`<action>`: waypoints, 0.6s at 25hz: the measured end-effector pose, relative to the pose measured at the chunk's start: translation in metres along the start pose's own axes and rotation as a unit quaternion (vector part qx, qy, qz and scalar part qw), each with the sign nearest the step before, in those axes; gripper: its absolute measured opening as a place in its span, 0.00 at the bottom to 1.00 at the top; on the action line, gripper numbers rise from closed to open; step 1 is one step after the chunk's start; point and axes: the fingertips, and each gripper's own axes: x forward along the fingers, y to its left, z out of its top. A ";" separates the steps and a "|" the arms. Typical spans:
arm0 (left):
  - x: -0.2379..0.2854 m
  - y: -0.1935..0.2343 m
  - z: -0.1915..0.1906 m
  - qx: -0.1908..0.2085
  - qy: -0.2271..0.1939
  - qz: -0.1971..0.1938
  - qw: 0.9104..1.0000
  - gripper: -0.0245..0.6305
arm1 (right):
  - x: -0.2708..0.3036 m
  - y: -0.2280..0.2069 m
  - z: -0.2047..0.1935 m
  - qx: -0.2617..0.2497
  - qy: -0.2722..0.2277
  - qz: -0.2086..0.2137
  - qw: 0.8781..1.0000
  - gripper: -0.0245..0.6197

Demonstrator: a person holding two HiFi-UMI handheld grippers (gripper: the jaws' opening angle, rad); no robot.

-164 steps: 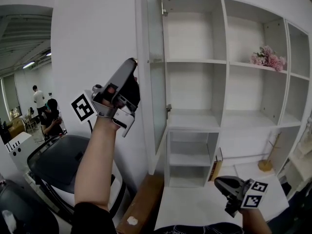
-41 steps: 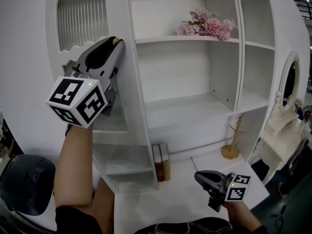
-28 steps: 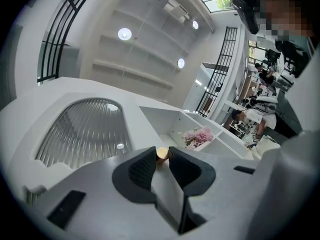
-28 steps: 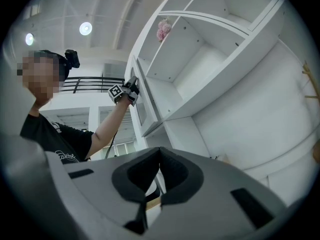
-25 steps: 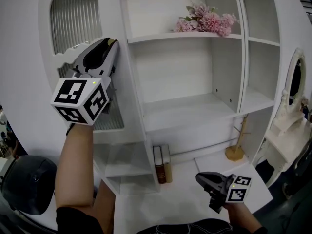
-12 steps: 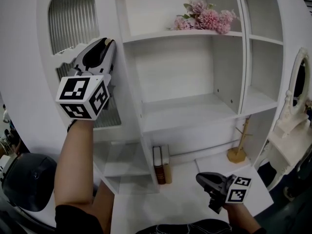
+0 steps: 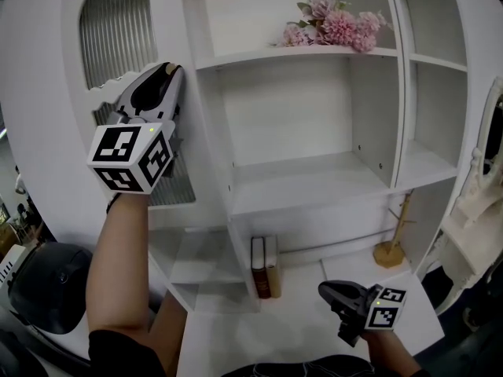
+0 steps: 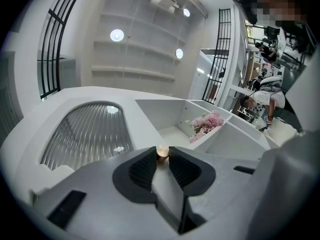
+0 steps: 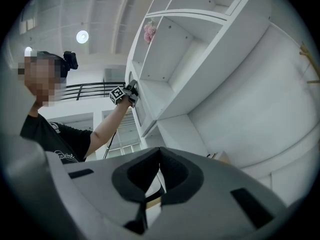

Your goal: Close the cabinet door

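The white cabinet door [image 7: 114, 26], with an arched pane of ribbed glass, lies about flush with the cabinet front, left of the open shelves. My left gripper [image 7: 169, 71] is raised against the door's right edge. In the left gripper view its jaws [image 8: 161, 156] are shut on the small copper door knob [image 8: 162, 151], with the ribbed glass [image 8: 85, 134] behind. My right gripper [image 7: 326, 290] hangs low over the white tabletop [image 7: 299, 336], away from the cabinet. In the right gripper view [image 9: 160, 151] its tips meet with nothing between them.
Pink flowers [image 7: 334, 26] lie on an upper shelf. Two books [image 7: 265, 267] stand at the cabinet's foot, and a wooden stand [image 7: 391, 250] is to their right. A white dresser with a mirror [image 7: 479, 195] is at the far right, and a dark round seat [image 7: 43, 277] at lower left.
The door swung from wide open to flat against the cabinet, with the left gripper on its knob throughout. Over the last second almost nothing moved; the right gripper sank slightly.
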 end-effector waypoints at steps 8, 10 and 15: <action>0.002 0.000 -0.003 -0.040 0.047 -0.029 0.998 0.16 | -0.002 0.018 0.001 -0.007 0.006 0.004 1.000 0.05; 0.000 -0.001 0.001 -0.048 0.048 -0.033 0.997 0.17 | -0.006 0.026 0.001 -0.011 0.004 0.000 1.000 0.05; -0.019 -0.003 0.011 -0.104 0.036 -0.041 0.993 0.25 | -0.019 0.051 -0.007 -0.028 0.002 -0.006 1.000 0.05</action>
